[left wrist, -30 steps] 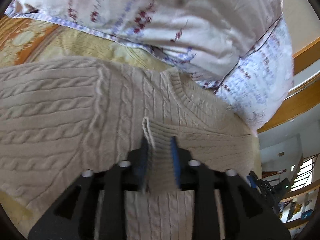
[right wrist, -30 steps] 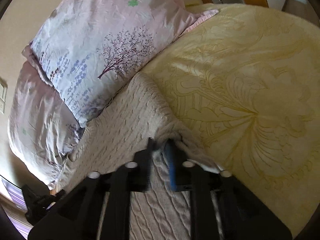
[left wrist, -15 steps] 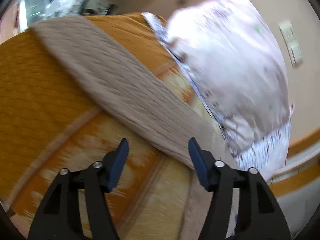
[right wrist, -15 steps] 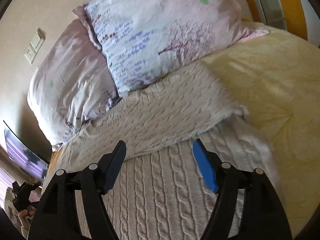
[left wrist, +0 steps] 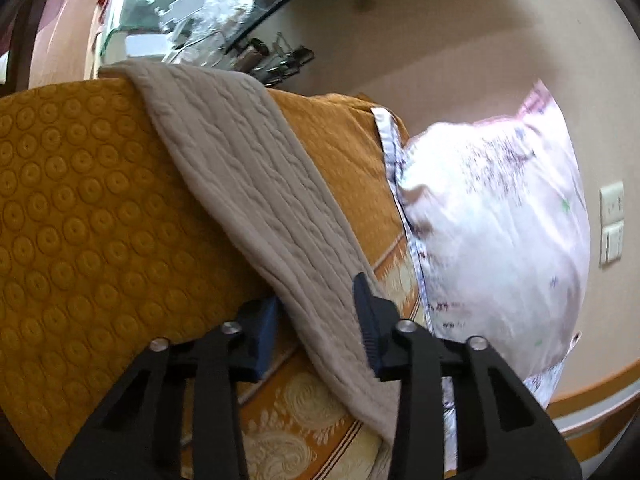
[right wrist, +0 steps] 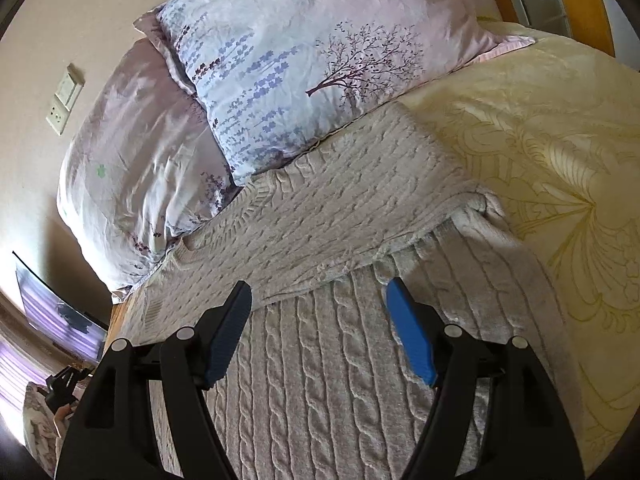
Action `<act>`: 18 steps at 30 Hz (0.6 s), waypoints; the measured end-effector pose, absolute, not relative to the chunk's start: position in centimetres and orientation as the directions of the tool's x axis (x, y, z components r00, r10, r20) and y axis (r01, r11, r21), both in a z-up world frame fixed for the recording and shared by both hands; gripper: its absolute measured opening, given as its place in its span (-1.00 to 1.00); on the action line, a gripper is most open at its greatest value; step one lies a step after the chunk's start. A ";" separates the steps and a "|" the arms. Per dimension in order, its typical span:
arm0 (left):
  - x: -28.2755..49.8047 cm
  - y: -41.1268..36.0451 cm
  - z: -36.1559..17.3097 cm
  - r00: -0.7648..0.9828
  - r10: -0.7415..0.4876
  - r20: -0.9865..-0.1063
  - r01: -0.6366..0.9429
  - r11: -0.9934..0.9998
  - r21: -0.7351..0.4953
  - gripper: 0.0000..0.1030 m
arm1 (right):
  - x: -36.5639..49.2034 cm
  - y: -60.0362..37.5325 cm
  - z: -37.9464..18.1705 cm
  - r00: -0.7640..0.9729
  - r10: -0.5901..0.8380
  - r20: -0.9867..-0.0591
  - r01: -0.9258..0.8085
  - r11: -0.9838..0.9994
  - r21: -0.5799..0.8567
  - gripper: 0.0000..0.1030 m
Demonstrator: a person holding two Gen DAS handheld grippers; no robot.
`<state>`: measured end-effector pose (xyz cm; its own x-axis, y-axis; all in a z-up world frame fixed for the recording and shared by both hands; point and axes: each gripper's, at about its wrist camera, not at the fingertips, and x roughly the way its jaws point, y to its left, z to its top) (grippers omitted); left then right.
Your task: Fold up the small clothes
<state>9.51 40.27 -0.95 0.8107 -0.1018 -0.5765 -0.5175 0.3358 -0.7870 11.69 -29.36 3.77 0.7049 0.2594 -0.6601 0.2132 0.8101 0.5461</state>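
Observation:
A beige cable-knit sweater [right wrist: 328, 360] lies on the bed, with one sleeve [right wrist: 344, 216] folded across its upper part. My right gripper [right wrist: 318, 332] is open and empty, just above the sweater body below the folded sleeve. In the left wrist view the other sleeve [left wrist: 256, 208] stretches out over the orange bedspread [left wrist: 80, 220]. My left gripper [left wrist: 318, 320] is open with its jaws on either side of this sleeve near the shoulder; it does not pinch it.
Two floral pillows [right wrist: 304, 60] [right wrist: 136, 168] lie at the head of the bed against the wall. A cream patterned blanket [right wrist: 560, 160] lies right of the sweater. A glass shelf with small items [left wrist: 208, 20] stands beyond the bed.
Both grippers let go of the sweater and opened. The left gripper swung away to the outstretched sleeve and closed in around it. The right gripper drew back from the folded sleeve.

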 end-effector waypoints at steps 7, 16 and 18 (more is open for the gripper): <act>10.3 38.5 1.7 0.843 -0.100 -0.528 -0.454 0.395 -0.799 -0.89 | 11.7 -29.6 3.6 0.709 0.282 -0.647 0.205 0.795 0.571 0.39; 16.3 22.9 9.3 0.845 -0.408 -0.345 -0.081 0.541 -0.837 -0.89 | 11.6 -29.6 3.8 0.714 0.295 -0.635 0.197 0.785 0.587 0.39; 17.8 18.3 9.5 0.804 -0.495 -0.330 -0.008 0.545 -0.838 -0.89 | 11.6 -29.5 4.0 0.707 0.295 -0.642 0.193 0.793 0.578 0.39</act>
<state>17.80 18.31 9.50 0.8040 -0.4947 -0.3300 -0.0083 0.5455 -0.8381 11.60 -29.48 4.03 0.7074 0.2954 -0.6422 0.1932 0.7931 0.5776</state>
